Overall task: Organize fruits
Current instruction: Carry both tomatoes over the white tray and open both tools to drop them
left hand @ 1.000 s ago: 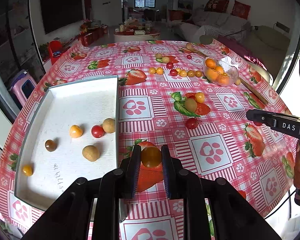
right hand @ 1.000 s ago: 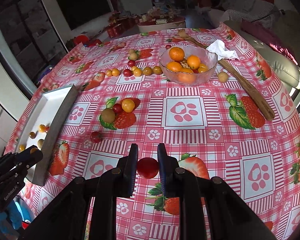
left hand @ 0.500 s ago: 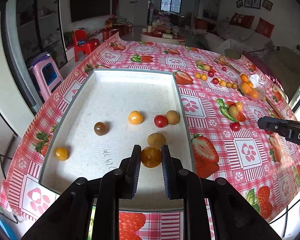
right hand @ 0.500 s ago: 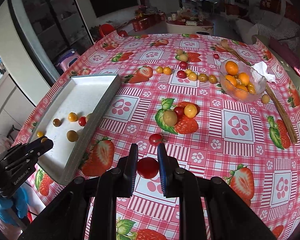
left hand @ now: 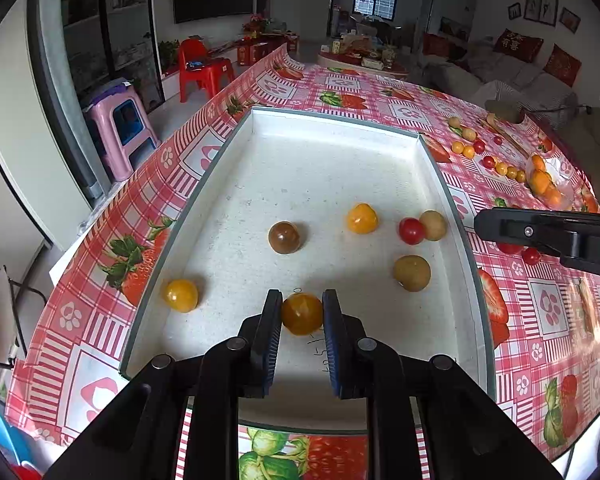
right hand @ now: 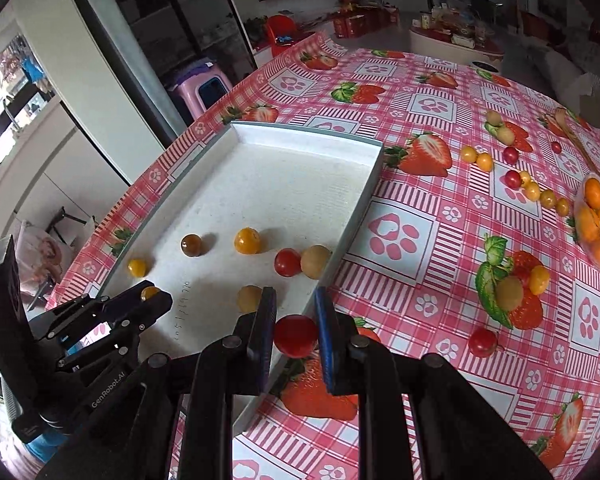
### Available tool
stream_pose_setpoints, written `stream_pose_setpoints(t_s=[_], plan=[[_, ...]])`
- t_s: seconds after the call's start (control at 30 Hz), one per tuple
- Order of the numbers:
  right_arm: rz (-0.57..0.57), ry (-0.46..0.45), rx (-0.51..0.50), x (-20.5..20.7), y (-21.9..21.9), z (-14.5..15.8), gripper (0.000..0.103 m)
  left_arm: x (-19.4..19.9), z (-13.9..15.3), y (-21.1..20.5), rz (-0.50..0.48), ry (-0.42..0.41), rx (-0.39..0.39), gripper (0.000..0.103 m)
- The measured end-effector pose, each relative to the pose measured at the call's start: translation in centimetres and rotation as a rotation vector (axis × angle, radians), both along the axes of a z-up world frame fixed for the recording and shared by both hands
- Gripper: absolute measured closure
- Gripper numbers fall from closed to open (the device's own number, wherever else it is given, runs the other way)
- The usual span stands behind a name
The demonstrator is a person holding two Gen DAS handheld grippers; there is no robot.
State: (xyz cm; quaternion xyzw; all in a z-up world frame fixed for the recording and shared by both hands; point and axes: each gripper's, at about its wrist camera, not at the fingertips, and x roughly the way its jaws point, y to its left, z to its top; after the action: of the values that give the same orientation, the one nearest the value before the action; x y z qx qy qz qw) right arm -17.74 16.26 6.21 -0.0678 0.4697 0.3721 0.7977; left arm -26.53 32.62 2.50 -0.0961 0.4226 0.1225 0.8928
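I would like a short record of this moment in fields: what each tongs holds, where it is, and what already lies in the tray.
left tongs: shut on amber tomato, over the white tray
right tongs: shut on red tomato, at the tray's right wall
loose in tray: six small fruits
glass bowl: oranges, on tablecloth
outside tray: more small fruits scattered
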Motion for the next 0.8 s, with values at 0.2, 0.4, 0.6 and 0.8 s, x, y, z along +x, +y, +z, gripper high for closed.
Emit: stream_pose_setpoints(t_s=[0.2,0.4,0.6,0.8], plan=[[0.029,0.006,-0.025,2.1,4.4,-0.8,0.081,0.8,-0.4,0.3,-0.005,0.014,0.003,0.081],[-0.015,0.061,-0.05,5.7,6.6,-2.9,0.081,2.0,-1.1,-0.3,-0.022,0.036,0.005,0.081],[-0.021,0.075,-0.089,7.0,7.5,-4.7,0.081,2.8,-1.5,-0.8,-0.038,0.061,0.023,0.081],[-0.004,0.034,-0.118,6.8,8.1,-4.9,0.08,3.0,-1.6,-0.9,-0.033,0.075,0.039,0.081]])
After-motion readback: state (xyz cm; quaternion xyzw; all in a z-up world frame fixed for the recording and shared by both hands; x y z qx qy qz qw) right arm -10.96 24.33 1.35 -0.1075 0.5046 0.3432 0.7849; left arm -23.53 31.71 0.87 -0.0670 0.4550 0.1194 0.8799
